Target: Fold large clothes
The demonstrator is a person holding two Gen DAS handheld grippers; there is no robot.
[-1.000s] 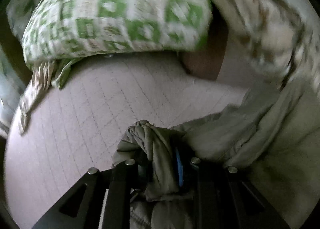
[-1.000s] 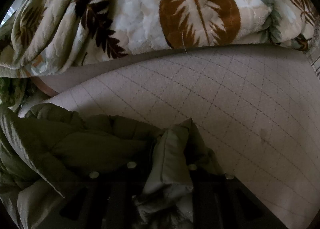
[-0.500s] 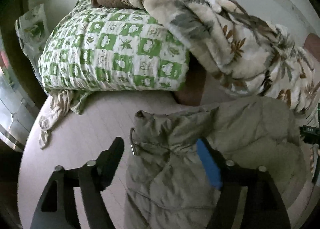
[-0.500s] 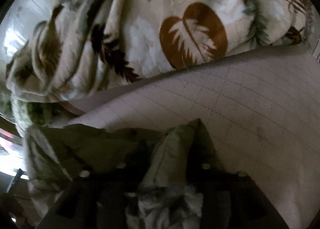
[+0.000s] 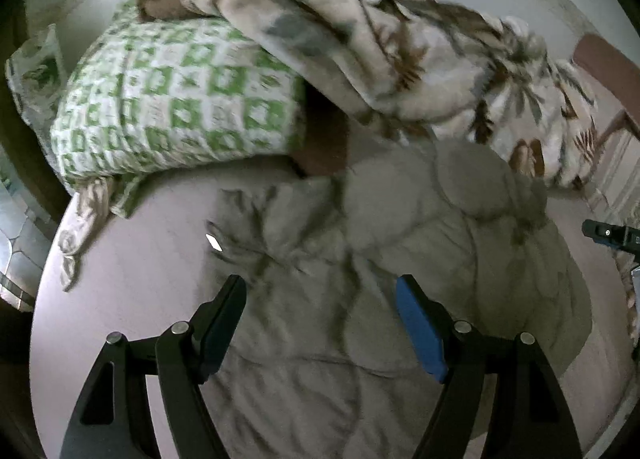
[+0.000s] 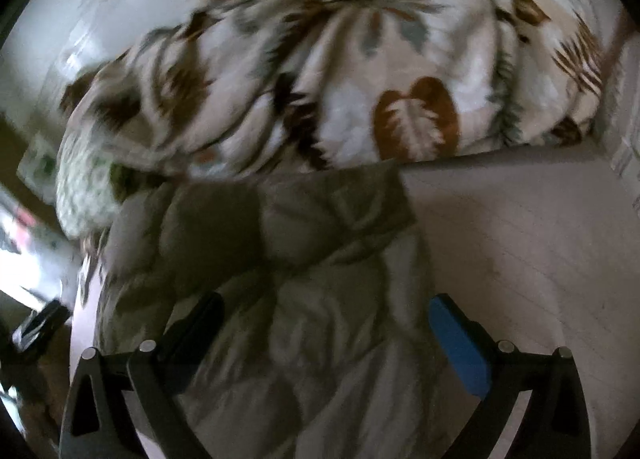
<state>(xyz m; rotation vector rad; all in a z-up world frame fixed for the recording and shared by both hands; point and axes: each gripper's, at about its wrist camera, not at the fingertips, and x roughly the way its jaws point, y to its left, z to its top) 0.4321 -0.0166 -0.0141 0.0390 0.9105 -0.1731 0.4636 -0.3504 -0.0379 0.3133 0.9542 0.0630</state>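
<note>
1. The padded grey-green jacket point(image 5: 360, 259) is lying loose and rumpled on the bed point(image 5: 132, 279), which has a pale pinkish quilted cover. Nothing is holding it. In the left wrist view it fills the middle and lower right; in the right wrist view the same jacket point(image 6: 288, 259) spreads over the lower left and centre, with one straight hem edge running up near the blanket.

2. Left gripper point(image 5: 320, 323): jaws have just been opening and now stand wide apart above the jacket. Fabric sits under the gap, but the pads aren't pressing on it. There's a blue pad on the right-hand finger.

3. Right gripper point(image 6: 324, 339): same deal, its jaws have just swung open to a wide spread, with jacket below the gap and nothing pinched. A tip of it pokes in at the right edge of the left wrist view.

4. Just past the jacket, a cream blanket with brown and grey leaf print point(image 6: 360, 79) is heaped along the head of the bed, touching the jacket's far edge.

5. To the left of that heap, a green-and-white checked pillow point(image 5: 180, 99), with the blanket draped over its top right corner.

6. Both views are motion-blurred, so fine details like zips or seams are hard to make out.
</note>
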